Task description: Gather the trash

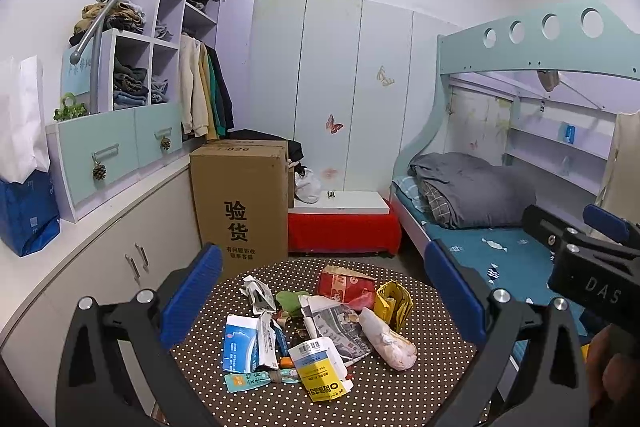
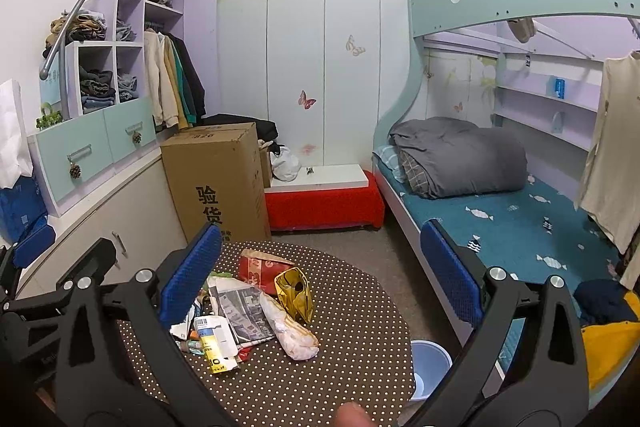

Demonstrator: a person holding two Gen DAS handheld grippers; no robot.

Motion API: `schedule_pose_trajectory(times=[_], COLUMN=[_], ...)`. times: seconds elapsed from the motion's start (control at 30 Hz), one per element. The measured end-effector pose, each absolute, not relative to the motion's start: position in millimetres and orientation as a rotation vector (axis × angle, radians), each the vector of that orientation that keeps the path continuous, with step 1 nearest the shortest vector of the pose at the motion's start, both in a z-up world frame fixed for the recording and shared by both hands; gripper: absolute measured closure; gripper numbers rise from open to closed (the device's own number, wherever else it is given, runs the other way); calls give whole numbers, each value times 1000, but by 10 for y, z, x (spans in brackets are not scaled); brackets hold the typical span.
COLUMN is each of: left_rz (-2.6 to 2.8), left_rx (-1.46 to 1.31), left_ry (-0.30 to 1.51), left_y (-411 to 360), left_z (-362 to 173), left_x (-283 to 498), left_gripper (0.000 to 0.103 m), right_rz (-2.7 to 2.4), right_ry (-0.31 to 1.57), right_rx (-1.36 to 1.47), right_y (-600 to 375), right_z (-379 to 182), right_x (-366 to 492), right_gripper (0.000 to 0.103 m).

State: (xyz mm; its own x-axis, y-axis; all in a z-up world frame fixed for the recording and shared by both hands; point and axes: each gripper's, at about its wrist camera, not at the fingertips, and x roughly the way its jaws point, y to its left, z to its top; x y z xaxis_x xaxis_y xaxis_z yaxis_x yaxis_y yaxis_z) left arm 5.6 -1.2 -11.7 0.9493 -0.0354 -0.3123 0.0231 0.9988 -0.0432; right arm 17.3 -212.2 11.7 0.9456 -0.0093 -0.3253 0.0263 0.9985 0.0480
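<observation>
A pile of trash lies on a round brown polka-dot table (image 1: 400, 395): a yellow-and-white carton (image 1: 320, 371), a blue-and-white box (image 1: 240, 345), a newspaper (image 1: 340, 327), a crumpled white wrapper (image 1: 386, 339), a yellow foil bag (image 1: 394, 301) and a red bag (image 1: 346, 285). My left gripper (image 1: 320, 291) is open and empty above the pile. My right gripper (image 2: 320, 271) is open and empty above the table (image 2: 340, 367), with the yellow bag (image 2: 296, 291), wrapper (image 2: 290, 327) and red bag (image 2: 260, 267) between its fingers. A light blue bucket (image 2: 430, 363) stands on the floor right of the table.
A tall cardboard box (image 1: 240, 203) and a red-covered low bench (image 1: 344, 229) stand behind the table. White cabinets (image 1: 120, 247) run along the left. A bunk bed (image 2: 500, 207) with a grey quilt is on the right. The right gripper's body (image 1: 592, 259) shows in the left wrist view.
</observation>
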Motion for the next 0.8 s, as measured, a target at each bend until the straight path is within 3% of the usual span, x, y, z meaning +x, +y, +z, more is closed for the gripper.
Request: schedule_pose_trajectory(times=[0.8], left_rz=[25], left_rx=[-30], left_ry=[383], left_y=[130], left_z=[-373], left_x=[301], left_gripper=[4], right_rz=[1], right_ry=[387], right_rx=[20], right_y=[-2044], right_z=[-128], right_x=[461], right_gripper=[6])
